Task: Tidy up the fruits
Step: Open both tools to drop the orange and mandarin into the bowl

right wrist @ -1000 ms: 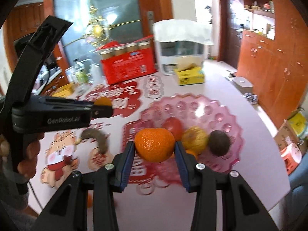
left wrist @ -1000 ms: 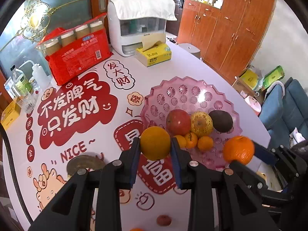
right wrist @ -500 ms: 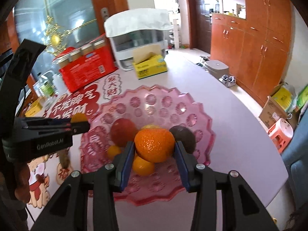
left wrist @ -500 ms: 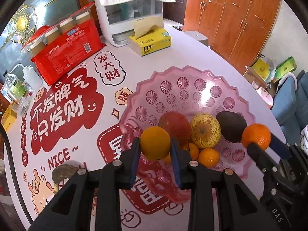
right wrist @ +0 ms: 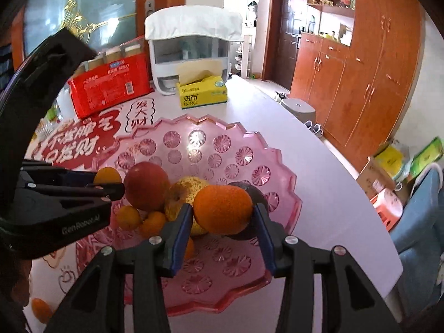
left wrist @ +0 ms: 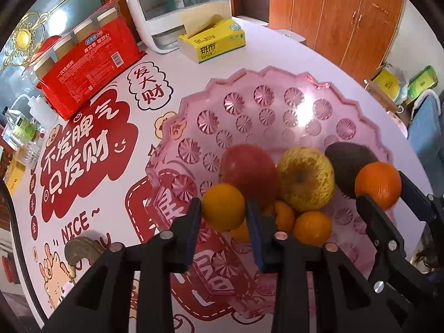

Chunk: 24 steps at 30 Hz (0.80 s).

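My left gripper (left wrist: pixel 223 212) holds a small orange (left wrist: pixel 223 205) between its pads, low over the near left part of the pink plastic bowl (left wrist: pixel 249 83); its jaws are opening. My right gripper (right wrist: pixel 222 215) holds a bigger orange (right wrist: pixel 223 208) above the bowl's (right wrist: pixel 194 119) middle, and its jaws are opening too. In the bowl lie a red apple (left wrist: pixel 247 169), a yellow speckled apple (left wrist: pixel 305 180), a dark avocado (left wrist: pixel 347 155) and small oranges (left wrist: pixel 312 227). The left gripper (right wrist: pixel 111 184) shows at the left of the right wrist view.
Behind the bowl stand a red pack of cups (left wrist: pixel 88 63), a yellow tissue box (left wrist: pixel 213 40) and a white covered appliance (left wrist: pixel 177 8). A brown curved object (left wrist: pixel 80 249) lies at the front left. One loose orange (right wrist: pixel 40 309) sits on the table near me. The table edge runs close on the right.
Both grippers have come down and forward over the bowl with their oranges, and the fruit in it now looks larger and closer. The jaws of both stand slightly wider.
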### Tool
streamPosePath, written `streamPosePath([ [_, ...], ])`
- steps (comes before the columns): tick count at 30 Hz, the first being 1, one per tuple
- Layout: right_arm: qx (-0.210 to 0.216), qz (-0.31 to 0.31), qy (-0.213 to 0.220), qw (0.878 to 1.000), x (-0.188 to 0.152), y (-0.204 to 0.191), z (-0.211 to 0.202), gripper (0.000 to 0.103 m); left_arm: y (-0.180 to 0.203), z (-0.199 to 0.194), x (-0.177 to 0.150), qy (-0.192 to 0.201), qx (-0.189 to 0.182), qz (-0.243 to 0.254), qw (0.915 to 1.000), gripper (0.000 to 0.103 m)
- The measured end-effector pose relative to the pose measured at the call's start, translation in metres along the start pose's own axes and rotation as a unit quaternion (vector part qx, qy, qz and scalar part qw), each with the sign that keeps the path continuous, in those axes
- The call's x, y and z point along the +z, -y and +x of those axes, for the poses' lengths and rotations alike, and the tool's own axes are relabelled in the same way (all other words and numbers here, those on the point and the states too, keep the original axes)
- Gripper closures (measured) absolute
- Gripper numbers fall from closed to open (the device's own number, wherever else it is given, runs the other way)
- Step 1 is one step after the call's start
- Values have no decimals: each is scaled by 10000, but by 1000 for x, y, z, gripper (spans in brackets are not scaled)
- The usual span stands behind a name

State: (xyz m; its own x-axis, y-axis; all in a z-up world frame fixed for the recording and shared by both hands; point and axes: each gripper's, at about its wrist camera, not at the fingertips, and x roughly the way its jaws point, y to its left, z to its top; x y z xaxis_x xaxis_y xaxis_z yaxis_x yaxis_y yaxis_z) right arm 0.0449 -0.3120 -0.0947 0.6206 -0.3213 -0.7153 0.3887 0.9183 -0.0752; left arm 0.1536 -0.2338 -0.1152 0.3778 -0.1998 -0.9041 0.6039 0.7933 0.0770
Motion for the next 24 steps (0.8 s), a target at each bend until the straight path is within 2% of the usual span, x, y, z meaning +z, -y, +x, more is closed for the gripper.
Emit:
streamPosePath([
  [3, -23, 12, 1, 10000, -5, 0, 2, 45, 0, -1, -4, 57, 118, -35, 9999, 30],
  [4, -44, 45, 31, 10000, -6, 1, 1, 43, -1, -3, -6, 122, 172, -68, 9998, 26],
  [9, 101, 323, 99, 9994, -5, 10, -3, 36, -2, -10, -7, 205, 231, -80, 9995, 23],
  [17, 131, 302, 102, 9994, -4, 3, -11, 36, -12, -22, -11, 249, 230, -201, 9992, 23],
  [24, 111, 317, 112, 9994, 2, -5, -31, 36, -35, -53, -20, 382, 183, -345, 9985, 23],
])
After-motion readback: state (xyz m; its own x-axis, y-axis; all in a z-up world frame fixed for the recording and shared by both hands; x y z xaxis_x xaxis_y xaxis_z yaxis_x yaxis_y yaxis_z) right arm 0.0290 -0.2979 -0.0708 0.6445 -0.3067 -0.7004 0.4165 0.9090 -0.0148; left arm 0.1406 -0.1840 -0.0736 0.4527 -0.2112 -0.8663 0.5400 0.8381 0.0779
